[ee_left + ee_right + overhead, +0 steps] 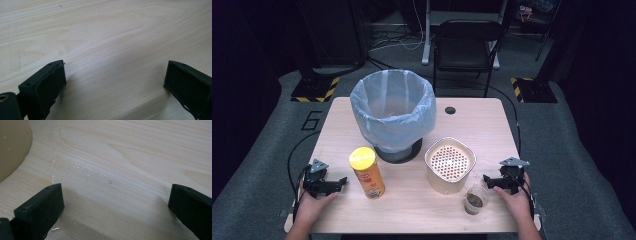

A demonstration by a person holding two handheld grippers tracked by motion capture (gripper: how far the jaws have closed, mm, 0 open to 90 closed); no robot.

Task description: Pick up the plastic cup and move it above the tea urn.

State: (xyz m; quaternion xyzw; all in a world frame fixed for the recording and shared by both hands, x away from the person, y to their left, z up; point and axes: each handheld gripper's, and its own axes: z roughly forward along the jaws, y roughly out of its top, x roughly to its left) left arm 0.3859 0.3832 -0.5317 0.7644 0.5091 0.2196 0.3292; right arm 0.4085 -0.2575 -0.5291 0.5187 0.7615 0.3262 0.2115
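Both tongs are held wide open and empty, resting low on the desk (pixel 412 200). The left tongs (pixel 343 180) are seen at nine o'clock of the yellow-lidded chip canister (pixel 367 172); the right tongs (pixel 486 178) are just beside the small clear cup (pixel 475 199), at its two o'clock.

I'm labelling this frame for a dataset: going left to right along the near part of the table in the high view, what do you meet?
left gripper → yellow-lidded canister → cream strainer tub → small clear cup → right gripper
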